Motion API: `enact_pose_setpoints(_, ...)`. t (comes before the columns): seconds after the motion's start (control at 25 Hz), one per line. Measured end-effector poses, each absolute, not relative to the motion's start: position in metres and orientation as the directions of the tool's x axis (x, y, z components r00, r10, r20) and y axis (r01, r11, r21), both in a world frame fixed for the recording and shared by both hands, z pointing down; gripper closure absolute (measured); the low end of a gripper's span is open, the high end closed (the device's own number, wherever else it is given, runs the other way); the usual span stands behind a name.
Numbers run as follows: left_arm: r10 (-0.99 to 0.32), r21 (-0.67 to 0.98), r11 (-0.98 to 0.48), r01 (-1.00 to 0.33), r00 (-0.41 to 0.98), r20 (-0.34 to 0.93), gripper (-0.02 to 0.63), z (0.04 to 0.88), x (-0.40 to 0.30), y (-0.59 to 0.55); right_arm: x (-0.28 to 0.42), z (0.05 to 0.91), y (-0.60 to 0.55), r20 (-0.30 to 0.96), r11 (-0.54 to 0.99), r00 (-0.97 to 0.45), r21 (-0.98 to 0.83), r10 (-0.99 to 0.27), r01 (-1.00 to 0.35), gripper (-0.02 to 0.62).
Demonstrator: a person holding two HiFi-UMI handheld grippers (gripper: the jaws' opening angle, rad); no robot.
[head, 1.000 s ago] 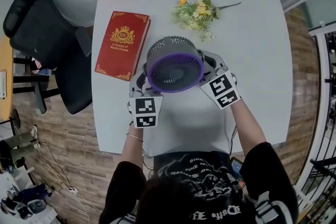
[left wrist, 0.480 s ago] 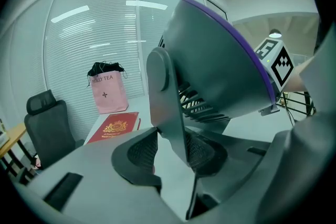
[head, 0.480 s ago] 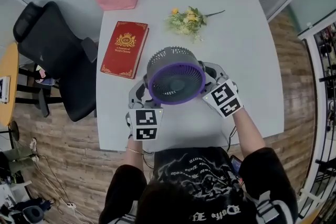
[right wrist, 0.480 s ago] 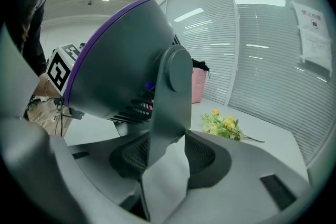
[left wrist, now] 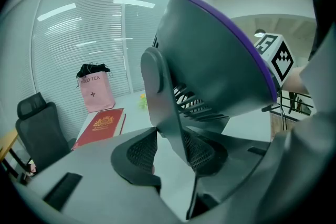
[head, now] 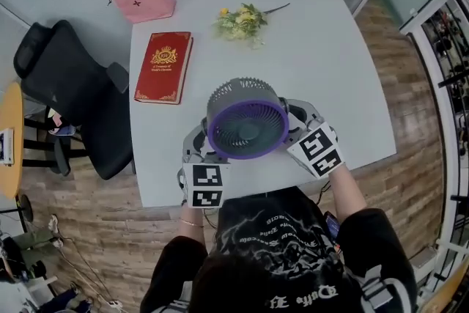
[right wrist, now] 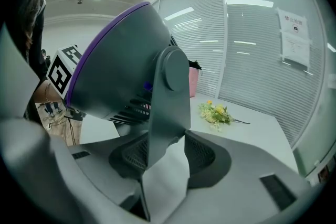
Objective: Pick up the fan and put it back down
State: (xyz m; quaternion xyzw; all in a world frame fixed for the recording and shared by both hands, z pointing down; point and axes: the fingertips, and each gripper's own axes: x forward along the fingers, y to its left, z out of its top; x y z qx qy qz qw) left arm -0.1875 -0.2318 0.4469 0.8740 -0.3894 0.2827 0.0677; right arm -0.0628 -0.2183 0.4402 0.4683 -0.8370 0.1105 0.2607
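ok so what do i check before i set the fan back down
1. left tool on the fan's side arm: ok, arm clamped between its jaws, though they have just been opening slightly
2. right tool on the other side arm: ok
3. fan clear of the table: ok, lifted
4. bare table beneath: ok; book and flowers lie well away
5. base level: cannot tell, hidden under the fan head

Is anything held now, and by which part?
The fan: the left claw and the right claw each grip one of its side arms. The left claw's jaws have just opened slightly, with the arm between them.
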Motion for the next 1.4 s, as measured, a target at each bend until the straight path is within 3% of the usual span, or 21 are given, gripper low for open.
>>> enact_pose_setpoints(0.56,-0.493,-0.05,-0.832,-0.552,0.695,0.523,0.459,0.444,-0.128,-0.173,-0.009,0.457,-0.131,0.568,0.328,-0.254,0.03,-0.783,-0.944,0.414)
enact_pose_setpoints(1.4,-0.394,-0.029,-0.885,-0.464,0.716,0.577,0.468,0.466,0.035,-0.163,0.15,0.478,-0.104,0.604,0.191,-0.164,-0.019,-0.78,-0.981,0.422)
